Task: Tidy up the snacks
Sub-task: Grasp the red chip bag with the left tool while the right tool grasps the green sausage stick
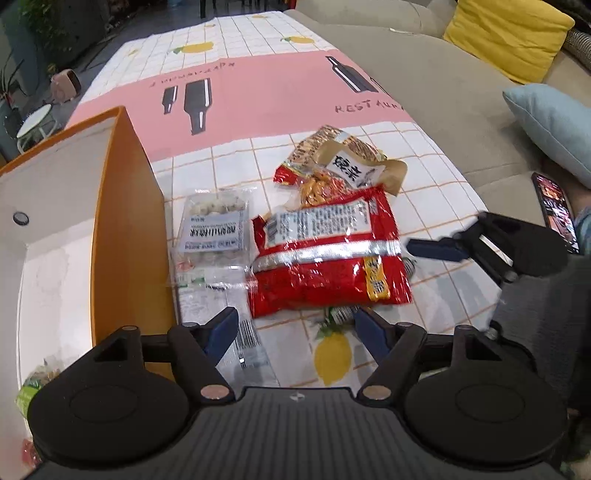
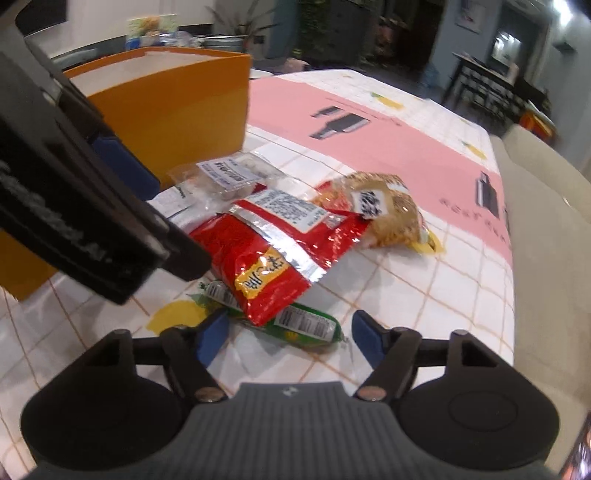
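A red snack bag lies on the table in front of my open left gripper. It also shows in the right wrist view. Behind it lies a tan snack bag. A clear pack of white balls lies left of the red bag, beside the orange box. A green sausage pack lies partly under the red bag, between the fingers of my open right gripper. The right gripper also shows in the left wrist view, right of the red bag. Both grippers are empty.
The table has a pink and white checked cloth. The orange box holds a few snacks at its near end. A beige sofa with yellow and blue cushions runs along the right edge. A phone lies there.
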Tool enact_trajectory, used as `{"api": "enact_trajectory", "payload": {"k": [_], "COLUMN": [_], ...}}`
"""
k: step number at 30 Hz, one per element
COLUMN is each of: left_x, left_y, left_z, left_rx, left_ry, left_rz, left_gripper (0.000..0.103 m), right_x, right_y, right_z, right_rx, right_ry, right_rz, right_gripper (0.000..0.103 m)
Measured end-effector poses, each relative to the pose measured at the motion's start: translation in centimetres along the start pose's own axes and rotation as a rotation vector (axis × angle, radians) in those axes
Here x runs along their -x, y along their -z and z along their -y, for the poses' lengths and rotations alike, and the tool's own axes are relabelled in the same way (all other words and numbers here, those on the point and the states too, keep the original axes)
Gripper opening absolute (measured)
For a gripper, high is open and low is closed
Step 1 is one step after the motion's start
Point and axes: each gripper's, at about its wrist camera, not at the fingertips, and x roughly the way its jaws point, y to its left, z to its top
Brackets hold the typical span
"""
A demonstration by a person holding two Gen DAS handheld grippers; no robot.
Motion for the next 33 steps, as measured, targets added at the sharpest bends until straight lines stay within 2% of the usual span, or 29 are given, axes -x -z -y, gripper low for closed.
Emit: {"api": "enact_trajectory", "payload": {"k": [4, 5, 9, 12, 15, 18, 21, 24, 25, 27, 31, 33], "left_x": [0.4, 0.4, 0.5, 0.5, 0.6, 0.2, -0.4, -1.1, -1.3, -1.7, -2.4, -2.5], "left_y": [0.5, 0.6, 1.0, 1.2, 1.1, 1.0, 0.9, 0.8, 0.9, 1.0, 1.7, 1.6], "left_z": [0.3, 0.3, 0.5, 0.5, 0.6, 1.2, 2.3, 3.6, 4.0, 4.8, 6.5, 7.0], "left_rx": [-0.002, 0.002, 0.004, 0.003, -0.019, -0.082, -0.192, -0.34, -0.39, -0.496, -0.717, -0.799], "left_ry": [-0.004, -0.004, 0.0, 0.001, -0.013, -0.054, -0.104, -0.158, -0.169, -0.192, -0.262, -0.274], "left_rz": [-0.003, -0.007, -0.011, 0.005, 0.037, 0.068, 0.095, 0.109, 0.109, 0.101, 0.108, 0.117], "left_gripper": [0.085, 0.085, 0.085, 0.085, 0.085, 0.085, 0.085, 0.086, 0.086, 0.086, 0.087, 0.089], "right_x": [-0.7, -0.6, 0.1, 0.7, 1.2, 1.5, 1.5, 1.5, 1.4, 1.2, 1.2, 0.8], "right_y": [-0.2, -0.3, -0.4, -0.1, 0.3, 0.8, 1.2, 1.3, 1.3, 1.2, 1.0, 0.7], "right_z": [-0.4, -0.4, -0.5, -0.5, -0.1, 1.5, 3.0, 3.5, 3.5, 3.1, 1.7, 1.3], "right_rx": [0.039, 0.041, 0.05, 0.048, 0.003, -0.099, -0.178, -0.201, -0.191, -0.145, 0.01, 0.064], "right_ry": [-0.031, -0.031, -0.028, -0.003, 0.047, 0.116, 0.162, 0.145, 0.137, 0.124, 0.103, 0.108], "right_rz": [0.003, 0.002, -0.038, -0.081, -0.138, -0.19, -0.218, -0.212, -0.211, -0.193, -0.145, -0.124], "right_gripper": [0.073, 0.069, 0.036, 0.03, 0.029, 0.029, 0.029, 0.032, 0.032, 0.05, 0.059, 0.06]}}
